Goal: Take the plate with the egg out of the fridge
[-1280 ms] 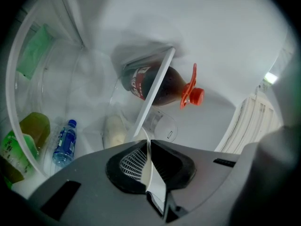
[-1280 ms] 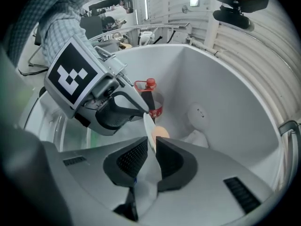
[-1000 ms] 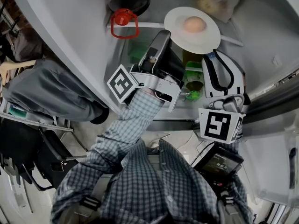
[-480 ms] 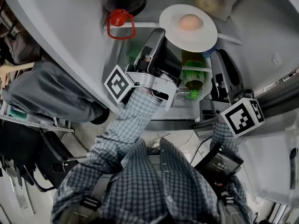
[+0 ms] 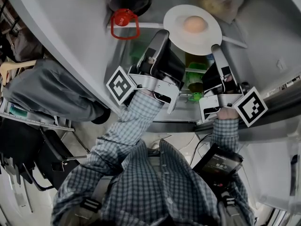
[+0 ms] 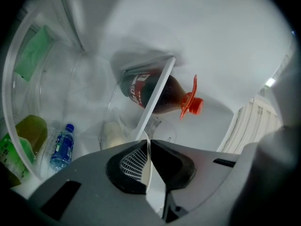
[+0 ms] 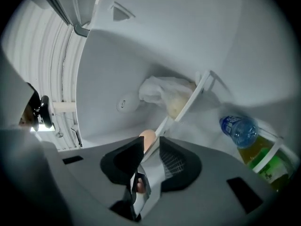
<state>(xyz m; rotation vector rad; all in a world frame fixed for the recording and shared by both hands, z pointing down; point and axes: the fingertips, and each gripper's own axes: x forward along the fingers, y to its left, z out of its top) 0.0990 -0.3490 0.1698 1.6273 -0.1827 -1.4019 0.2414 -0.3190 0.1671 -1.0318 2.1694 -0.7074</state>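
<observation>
Round white glazed plate [image 5: 208, 39] w/ one smooth tan egg [image 5: 194, 24] lying at its centre. Held face up, approx level, at front of fridge, over white shelf edge [image 5: 234, 41]. Egg's long axis runs roughly left-right in head view; blunt vs. narrow end not clear.

L gripper [image 5: 165, 35] pinched shut on plate's left rim: in left gripper view [image 6: 147, 155] only a thin white edge between the ribbed dark pads.

R gripper [image 5: 216, 49] at plate's lower-right rim; in right gripper view [image 7: 150, 149] jaws narrow, closed on rim, egg [image 7: 147, 137] just past them.

Behind on shelf: dark cola bottle w/ red cap + loop handle [image 5: 124, 19], lying on its side; crumpled clear plastic bag w/ pale food [image 5: 220, 1]. Below: small clear water bottle w/ blue cap [image 7: 239, 130], green-labelled bottle of yellowish drink [image 5: 195, 75].
</observation>
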